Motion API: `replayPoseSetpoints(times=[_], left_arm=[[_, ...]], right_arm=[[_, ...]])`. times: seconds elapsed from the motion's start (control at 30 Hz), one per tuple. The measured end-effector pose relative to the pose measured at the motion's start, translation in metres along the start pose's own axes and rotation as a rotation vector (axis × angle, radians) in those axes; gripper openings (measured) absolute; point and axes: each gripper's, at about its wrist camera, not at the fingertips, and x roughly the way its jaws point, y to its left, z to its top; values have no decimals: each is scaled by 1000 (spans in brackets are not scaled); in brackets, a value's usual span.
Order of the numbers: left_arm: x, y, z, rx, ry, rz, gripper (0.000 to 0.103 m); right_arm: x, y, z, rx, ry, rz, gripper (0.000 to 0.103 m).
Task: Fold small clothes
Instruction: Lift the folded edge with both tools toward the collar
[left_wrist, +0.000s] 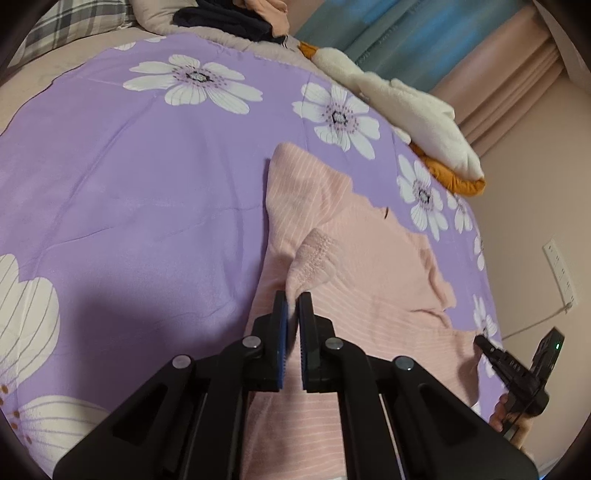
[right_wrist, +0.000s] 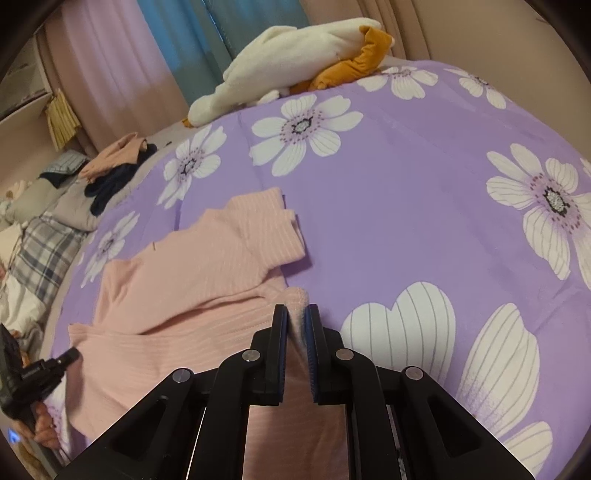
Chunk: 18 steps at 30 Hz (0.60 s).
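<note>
A small pink ribbed garment (left_wrist: 354, 251) lies on the purple flowered bedspread (left_wrist: 147, 166), with its sleeve folded across the body. My left gripper (left_wrist: 294, 300) is shut on a ribbed edge of the pink garment, which bunches up between the blue pads. In the right wrist view the same pink garment (right_wrist: 207, 273) spreads out to the left. My right gripper (right_wrist: 297, 312) is shut on another edge of it, with cloth pinched between the pads. Each gripper shows at the edge of the other's view, the right gripper (left_wrist: 484, 341) and the left gripper (right_wrist: 70, 354), each held by a hand.
A white and orange plush toy (left_wrist: 413, 114) lies at the far edge of the bed by the curtains (right_wrist: 155, 55). A heap of dark and pink clothes (right_wrist: 118, 162) and a plaid pillow (right_wrist: 44, 251) sit at the head end. A wall with a socket (left_wrist: 559, 273) stands beyond the bed.
</note>
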Motion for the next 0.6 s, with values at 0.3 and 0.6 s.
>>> replayPoseSetpoints(times=[0.3,0.6], left_arm=[[-30,-20,2,28,-54,-67,4],[-56,-39,9,71,-113,-118,4]], right_arm=[[-29,4,4,18,-83,16,11],[-57,12,16,17,-160,56,11]])
